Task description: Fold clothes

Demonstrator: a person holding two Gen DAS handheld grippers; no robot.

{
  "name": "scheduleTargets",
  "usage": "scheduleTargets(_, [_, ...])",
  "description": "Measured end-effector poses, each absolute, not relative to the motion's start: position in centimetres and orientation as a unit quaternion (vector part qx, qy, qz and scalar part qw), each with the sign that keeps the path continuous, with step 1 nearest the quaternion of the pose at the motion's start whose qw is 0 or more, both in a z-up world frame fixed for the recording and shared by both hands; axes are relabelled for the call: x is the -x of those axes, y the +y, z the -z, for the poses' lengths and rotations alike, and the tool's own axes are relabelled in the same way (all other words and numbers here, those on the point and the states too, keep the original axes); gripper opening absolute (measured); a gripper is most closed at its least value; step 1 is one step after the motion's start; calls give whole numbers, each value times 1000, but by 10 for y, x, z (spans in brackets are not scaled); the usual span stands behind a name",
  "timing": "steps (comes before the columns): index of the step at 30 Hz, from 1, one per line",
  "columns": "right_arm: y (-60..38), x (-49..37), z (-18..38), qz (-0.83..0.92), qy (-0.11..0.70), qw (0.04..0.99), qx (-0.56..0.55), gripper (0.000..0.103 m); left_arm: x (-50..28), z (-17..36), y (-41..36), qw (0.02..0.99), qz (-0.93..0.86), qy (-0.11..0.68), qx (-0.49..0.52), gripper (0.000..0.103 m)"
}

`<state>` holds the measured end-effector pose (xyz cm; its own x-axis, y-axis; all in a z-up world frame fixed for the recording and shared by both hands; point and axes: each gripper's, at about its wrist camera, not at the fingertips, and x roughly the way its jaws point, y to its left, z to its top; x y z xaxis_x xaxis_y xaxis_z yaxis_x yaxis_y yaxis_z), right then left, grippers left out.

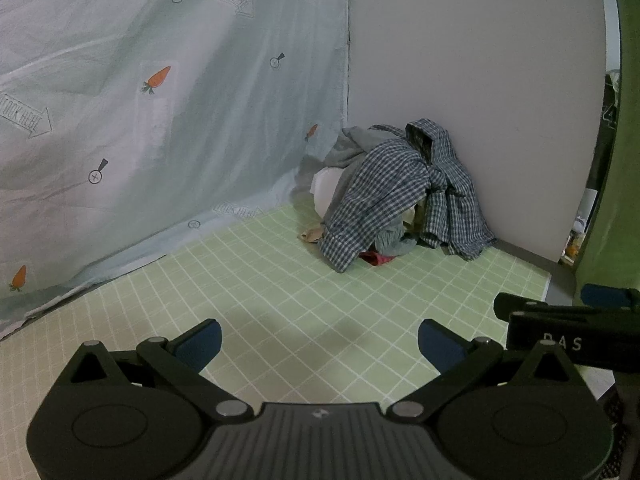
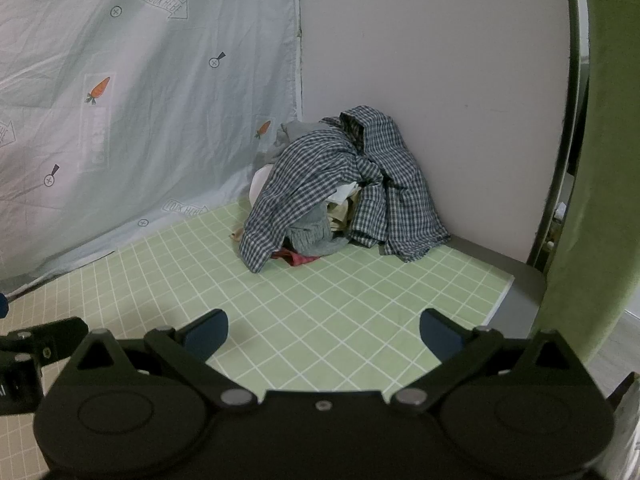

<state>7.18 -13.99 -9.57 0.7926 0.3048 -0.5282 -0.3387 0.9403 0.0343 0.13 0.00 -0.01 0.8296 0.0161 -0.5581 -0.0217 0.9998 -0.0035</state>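
Left gripper (image 1: 318,344), black w/ blue pads: jaws spread wide, nothing held; right gripper (image 2: 323,334): same, empty. Pale-green grid-pattern mat (image 1: 280,300), bare nr both; crumpled heap of clothes, blue-white checked shirt (image 2: 320,172) on top, sits far corner against grey wall, well apart. Risk: shirt tangled w/ grey garment (image 2: 316,236) below, so a pull may drag whole pile.

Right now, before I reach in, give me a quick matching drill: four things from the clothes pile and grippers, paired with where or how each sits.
Things:
1. blue-and-white checked shirt
2. red cloth scrap
3. grey knit garment
4. left gripper

States:
A. open, holding nothing
B. draped over the top of the pile
C. peeking out at the pile's bottom edge on the green grid mat
D. tucked under the checked shirt, above the red scrap

Pairs: 1-B, 2-C, 3-D, 4-A
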Motion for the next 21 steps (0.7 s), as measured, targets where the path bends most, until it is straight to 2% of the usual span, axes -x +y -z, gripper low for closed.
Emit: scheduleTargets(21, [-140,-76,97,-168,277,946,32,103,-4,3,-1,955,-11,298,4,103])
